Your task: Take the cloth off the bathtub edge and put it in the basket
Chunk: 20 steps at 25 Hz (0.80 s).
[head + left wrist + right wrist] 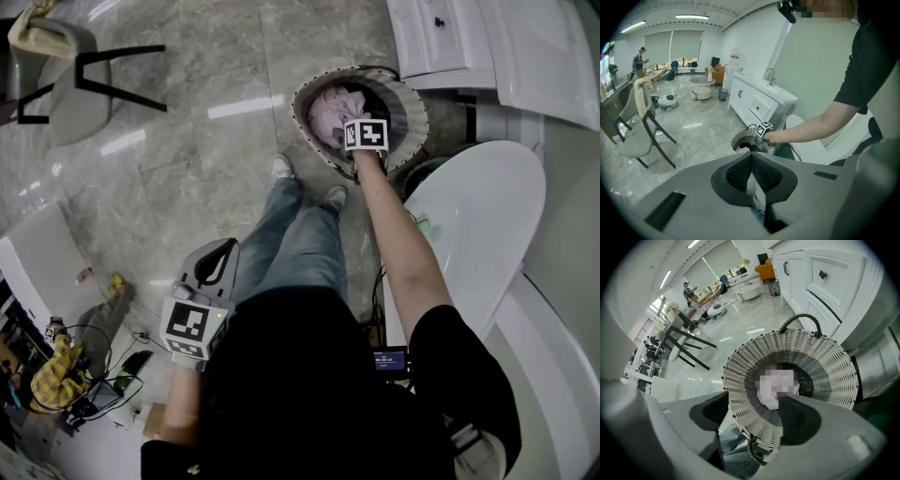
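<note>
Jeans and a black shirt mark the person standing on the marble floor [178,150], with both arms busy. Low at the person's left side hangs the left gripper [223,258]. Its jaws are pressed together on nothing (its own view shows the two ribbed faces meeting edge to edge).

The other arm reaches forward and down, bringing the right gripper [358,141] to the mouth of the woven basket [413,105]. Its jaws are spread wide and clamp nothing. In the right gripper view the basket's near rim sits in the gap between them.

The pink cloth [326,112] lies bunched inside the basket, just beside the right-hand jaw. Whether it touches that jaw I cannot tell.

The basket stands on the floor just ahead of the person's shoes. It is near the rounded end of the white bathtub [487,206], whose edge is bare.

Past the basket stands a white cabinet [431,37] with dark knobs. Well apart across the floor sits a grey chair [70,80] on black legs, with pale fabric [33,26] draped over its back.
</note>
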Tool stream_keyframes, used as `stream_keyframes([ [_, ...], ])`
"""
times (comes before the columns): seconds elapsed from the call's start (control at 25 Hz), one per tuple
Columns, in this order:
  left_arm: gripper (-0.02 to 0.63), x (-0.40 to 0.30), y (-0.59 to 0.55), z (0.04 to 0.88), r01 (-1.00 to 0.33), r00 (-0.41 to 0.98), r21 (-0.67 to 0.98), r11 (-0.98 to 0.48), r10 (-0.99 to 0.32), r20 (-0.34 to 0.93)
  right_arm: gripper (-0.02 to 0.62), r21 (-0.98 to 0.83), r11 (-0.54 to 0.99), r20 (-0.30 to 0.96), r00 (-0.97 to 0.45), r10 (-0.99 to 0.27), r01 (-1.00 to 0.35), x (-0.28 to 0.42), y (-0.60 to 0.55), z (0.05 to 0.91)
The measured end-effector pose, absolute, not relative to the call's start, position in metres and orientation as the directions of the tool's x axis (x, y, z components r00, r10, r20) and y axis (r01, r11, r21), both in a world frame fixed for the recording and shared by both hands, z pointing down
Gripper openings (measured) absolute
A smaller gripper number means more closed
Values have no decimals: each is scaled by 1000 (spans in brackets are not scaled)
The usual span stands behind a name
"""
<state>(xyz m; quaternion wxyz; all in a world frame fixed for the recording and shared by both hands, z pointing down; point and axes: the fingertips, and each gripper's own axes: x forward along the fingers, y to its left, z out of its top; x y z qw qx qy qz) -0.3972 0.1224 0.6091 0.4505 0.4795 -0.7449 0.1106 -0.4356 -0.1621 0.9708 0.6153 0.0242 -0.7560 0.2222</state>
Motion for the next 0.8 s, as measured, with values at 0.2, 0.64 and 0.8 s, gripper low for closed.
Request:
stream_keyframes([
  [0.2,12,-398,116,591,-818,-153,264,511,-636,756,303,-316,911,928,-285,239,-267,-435,-156,933],
  [0.64,12,-405,89,541,-830,-223,244,501,-700,678,-3,-338,924,858,-464,223,-181,-433,-159,815],
  [0.8,12,-408,77,523,-833,-245,246,496,-728,640,-3,-353,927,825,-511,242,-130,-433,-153,765],
])
